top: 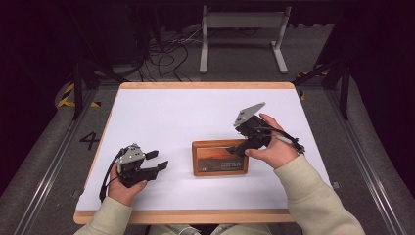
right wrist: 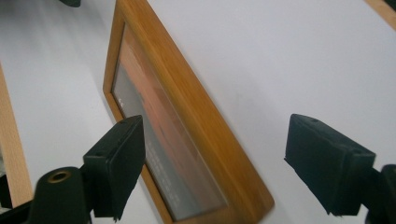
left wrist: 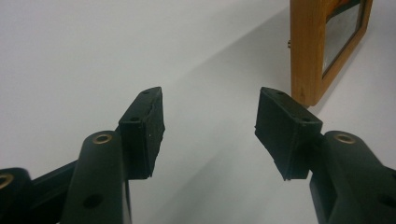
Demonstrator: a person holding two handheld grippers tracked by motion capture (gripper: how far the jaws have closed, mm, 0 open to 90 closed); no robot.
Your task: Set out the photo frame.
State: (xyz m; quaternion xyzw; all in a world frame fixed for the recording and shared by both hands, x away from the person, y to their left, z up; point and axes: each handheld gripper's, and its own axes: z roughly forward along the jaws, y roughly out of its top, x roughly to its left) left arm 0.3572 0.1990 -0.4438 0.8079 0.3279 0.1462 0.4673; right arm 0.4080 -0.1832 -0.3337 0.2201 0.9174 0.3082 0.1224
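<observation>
Right claw gapes wide over the wooden picture frame at centre frame; left claw, lower left, spread wide on the bench.

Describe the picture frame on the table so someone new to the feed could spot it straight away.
Start at the white table with its pale wooden edge. Just right of centre, toward the near side, lies the wooden picture frame, flat and face up, with the open right gripper over its right end. It is the only thing lying on the table, orange-brown with a dark reddish picture.
</observation>
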